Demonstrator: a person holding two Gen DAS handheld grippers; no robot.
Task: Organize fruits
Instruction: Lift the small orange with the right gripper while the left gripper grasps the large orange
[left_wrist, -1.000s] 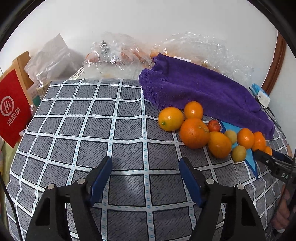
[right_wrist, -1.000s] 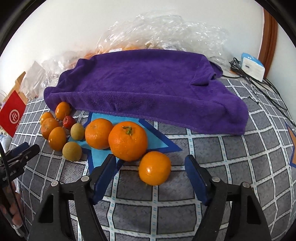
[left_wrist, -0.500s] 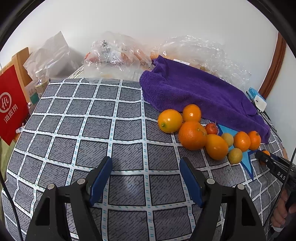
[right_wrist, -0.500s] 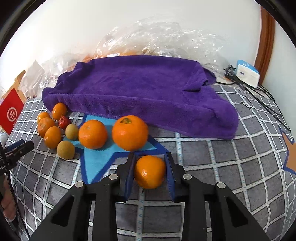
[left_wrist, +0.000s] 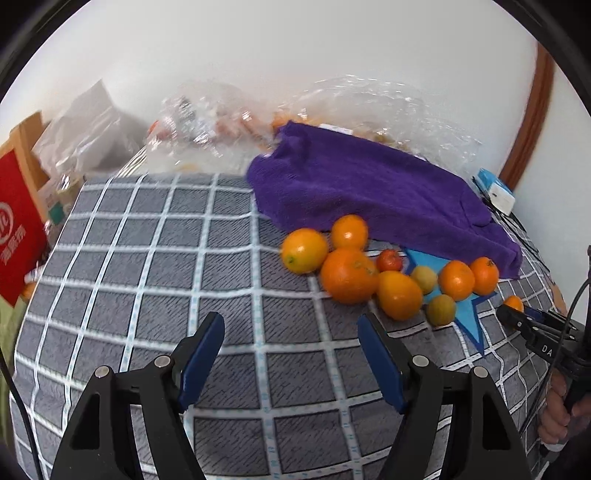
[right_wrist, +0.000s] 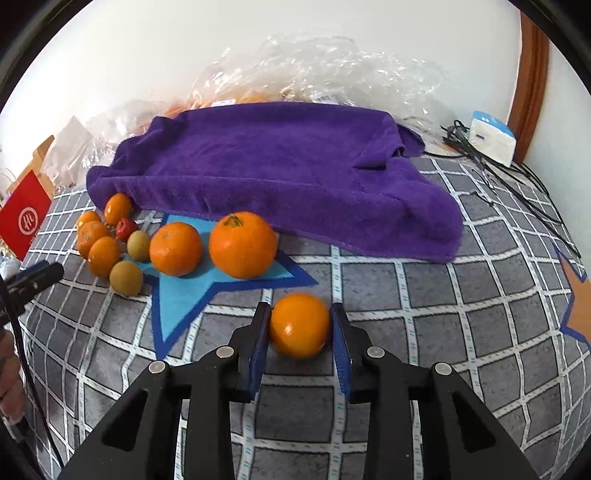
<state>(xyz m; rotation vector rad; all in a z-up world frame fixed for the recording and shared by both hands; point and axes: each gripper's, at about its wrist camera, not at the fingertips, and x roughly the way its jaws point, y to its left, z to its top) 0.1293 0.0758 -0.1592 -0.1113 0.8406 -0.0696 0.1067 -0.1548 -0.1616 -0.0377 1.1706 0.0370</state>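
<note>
Right wrist view: right gripper (right_wrist: 300, 325) clamps orange (right_wrist: 299, 324); left gripper (left_wrist: 291, 354) wide, holding nothing.

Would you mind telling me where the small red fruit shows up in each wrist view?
Left wrist: the small red fruit sits right of centre, among the oranges, below the purple towel.
Right wrist: the small red fruit is at mid-left, near the towel's left corner.
Shared landmark: the purple towel.
</note>
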